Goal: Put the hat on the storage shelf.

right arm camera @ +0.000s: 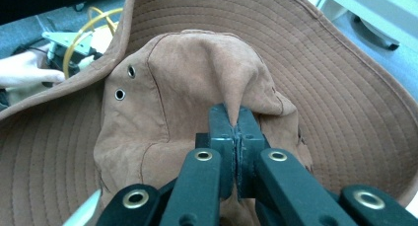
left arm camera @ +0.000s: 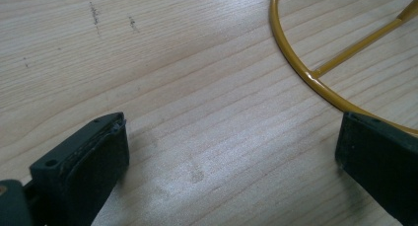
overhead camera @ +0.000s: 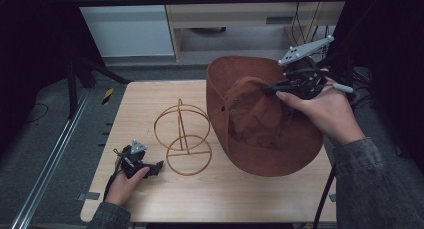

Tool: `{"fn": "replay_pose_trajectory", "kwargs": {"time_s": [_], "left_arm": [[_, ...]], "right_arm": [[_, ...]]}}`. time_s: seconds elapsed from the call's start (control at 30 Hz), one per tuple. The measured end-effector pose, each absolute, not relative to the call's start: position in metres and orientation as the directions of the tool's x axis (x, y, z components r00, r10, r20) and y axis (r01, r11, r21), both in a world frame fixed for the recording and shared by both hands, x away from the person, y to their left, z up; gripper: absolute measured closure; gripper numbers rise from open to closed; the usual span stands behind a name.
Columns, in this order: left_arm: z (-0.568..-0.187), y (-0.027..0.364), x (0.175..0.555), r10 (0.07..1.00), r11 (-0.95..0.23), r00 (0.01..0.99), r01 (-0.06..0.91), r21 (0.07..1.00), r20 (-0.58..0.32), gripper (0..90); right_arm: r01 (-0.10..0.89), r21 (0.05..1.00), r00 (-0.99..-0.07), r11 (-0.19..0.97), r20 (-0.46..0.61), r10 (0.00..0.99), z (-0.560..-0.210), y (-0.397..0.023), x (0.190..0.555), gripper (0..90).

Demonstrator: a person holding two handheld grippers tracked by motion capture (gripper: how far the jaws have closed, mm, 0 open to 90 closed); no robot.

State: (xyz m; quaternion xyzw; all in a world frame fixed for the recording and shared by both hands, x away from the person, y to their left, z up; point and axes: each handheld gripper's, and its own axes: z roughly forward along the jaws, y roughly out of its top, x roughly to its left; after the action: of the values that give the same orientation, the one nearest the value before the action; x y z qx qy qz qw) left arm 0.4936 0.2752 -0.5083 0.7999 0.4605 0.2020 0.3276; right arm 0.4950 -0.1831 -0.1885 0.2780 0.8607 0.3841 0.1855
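Note:
A brown wide-brimmed hat (overhead camera: 260,134) is tilted up at the right of the wooden table (overhead camera: 150,199), its crown facing the camera. My right gripper (overhead camera: 267,89) is shut on a pinched fold of the crown (right arm camera: 197,83); in the right gripper view the gripper (right arm camera: 236,122) has its jaws pressed together on the cloth. A gold wire stand (overhead camera: 182,136) made of rings stands left of the hat. My left gripper (overhead camera: 157,166) rests on the table beside the stand's base ring (left arm camera: 300,68), and the same gripper (left arm camera: 231,152) has its jaws wide open over bare wood.
The table's front edge runs close to the person's sleeves (overhead camera: 370,189). A metal rail (overhead camera: 45,174) lies on the floor to the left. Cabinets (overhead camera: 240,14) stand behind the table.

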Motion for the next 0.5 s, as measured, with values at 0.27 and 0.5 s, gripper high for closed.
{"fn": "replay_pose_trajectory", "kwargs": {"time_s": [0.27, 0.5], "left_arm": [[-0.508, 0.275, 0.494, 0.869, -0.362, 0.495, 0.604, 0.71, 0.021, 0.0], [-0.508, 0.275, 0.494, 0.869, -0.361, 0.494, 0.604, 0.71, 0.021, 0.0]], "right_arm": [[0.31, 0.771, -0.789, 0.557, -0.118, 0.603, -0.179, -0.172, 0.492, 89.2], [0.301, 0.768, -0.791, 0.566, -0.13, 0.598, -0.173, -0.164, 0.492, 89.2]]}}
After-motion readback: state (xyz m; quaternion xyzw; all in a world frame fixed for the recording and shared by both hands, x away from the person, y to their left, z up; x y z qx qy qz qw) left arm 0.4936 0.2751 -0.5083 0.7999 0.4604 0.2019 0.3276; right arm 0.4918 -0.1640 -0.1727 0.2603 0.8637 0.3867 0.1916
